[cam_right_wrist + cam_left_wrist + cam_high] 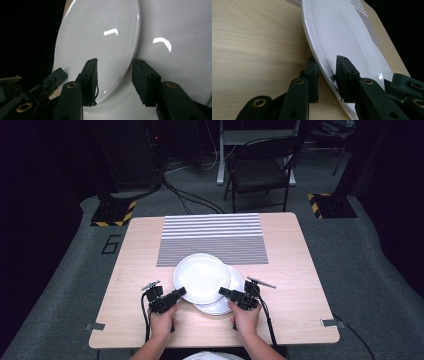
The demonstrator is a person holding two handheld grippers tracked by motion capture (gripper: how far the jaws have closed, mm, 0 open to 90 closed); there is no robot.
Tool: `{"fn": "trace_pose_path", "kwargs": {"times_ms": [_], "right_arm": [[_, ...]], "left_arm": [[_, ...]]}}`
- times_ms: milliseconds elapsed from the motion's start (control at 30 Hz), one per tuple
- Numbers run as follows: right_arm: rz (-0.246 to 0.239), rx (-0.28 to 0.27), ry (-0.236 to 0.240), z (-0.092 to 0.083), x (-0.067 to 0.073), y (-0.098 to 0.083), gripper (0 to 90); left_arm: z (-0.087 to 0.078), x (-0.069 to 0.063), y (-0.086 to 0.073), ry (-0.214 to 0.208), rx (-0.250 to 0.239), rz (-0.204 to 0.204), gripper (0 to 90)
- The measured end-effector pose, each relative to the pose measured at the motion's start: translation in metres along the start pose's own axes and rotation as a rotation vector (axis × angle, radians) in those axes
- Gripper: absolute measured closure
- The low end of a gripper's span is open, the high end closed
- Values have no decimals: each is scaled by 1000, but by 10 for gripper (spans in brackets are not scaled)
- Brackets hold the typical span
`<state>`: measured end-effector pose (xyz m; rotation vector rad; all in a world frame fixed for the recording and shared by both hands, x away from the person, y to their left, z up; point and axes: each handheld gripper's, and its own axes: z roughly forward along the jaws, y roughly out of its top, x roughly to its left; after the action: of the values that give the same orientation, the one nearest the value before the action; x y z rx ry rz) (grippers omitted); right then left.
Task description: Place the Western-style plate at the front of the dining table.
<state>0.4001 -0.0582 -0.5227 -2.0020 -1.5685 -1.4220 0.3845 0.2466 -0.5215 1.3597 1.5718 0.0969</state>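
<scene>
Two white plates lie overlapped near the front of the wooden table (130, 270). The top plate (201, 276) (342, 32) (100, 45) sits tilted over the lower plate (234, 287) (180, 37). My left gripper (181, 293) (327, 71) is shut on the top plate's left rim, one jaw under it and one on its face. My right gripper (223, 292) (115, 72) straddles the same plate's right rim. One of its pads lies against the plate's face, and a gap shows at the other. Each gripper view also catches the other gripper at its lower corner.
A grey striped mat (212, 239) covers the table's far middle, just behind the plates. A black folding chair (260, 170) stands on the floor beyond the table. Another white rim (210, 356) shows at the bottom edge, between the person's forearms.
</scene>
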Motion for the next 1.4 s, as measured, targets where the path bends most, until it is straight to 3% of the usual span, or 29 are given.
{"fn": "trace_pose_path", "kwargs": {"times_ms": [100, 233, 500, 900, 1100, 1300, 1400], "right_arm": [[4, 0, 3, 0, 0, 0, 544], [15, 3, 9, 0, -1, 0, 548], [26, 13, 17, 2, 0, 1, 549], [-18, 34, 23, 15, 15, 3, 546], [-46, 11, -3, 11, 14, 0, 532], [-78, 28, 6, 14, 13, -3, 530], [-68, 45, 10, 18, 15, -6, 552]], "left_arm": [[1, 4, 1, -24, 1, -30, 728], [2, 5, 1, -28, 2, -37, 730], [-2, 2, 3, 1, 7, -34, 733], [-11, 7, 8, 32, -25, -23, 737], [-10, 15, 7, 11, -27, -86, 729], [-10, 13, 6, 16, -33, -70, 726], [-9, 14, 6, 13, -37, -68, 724]]}}
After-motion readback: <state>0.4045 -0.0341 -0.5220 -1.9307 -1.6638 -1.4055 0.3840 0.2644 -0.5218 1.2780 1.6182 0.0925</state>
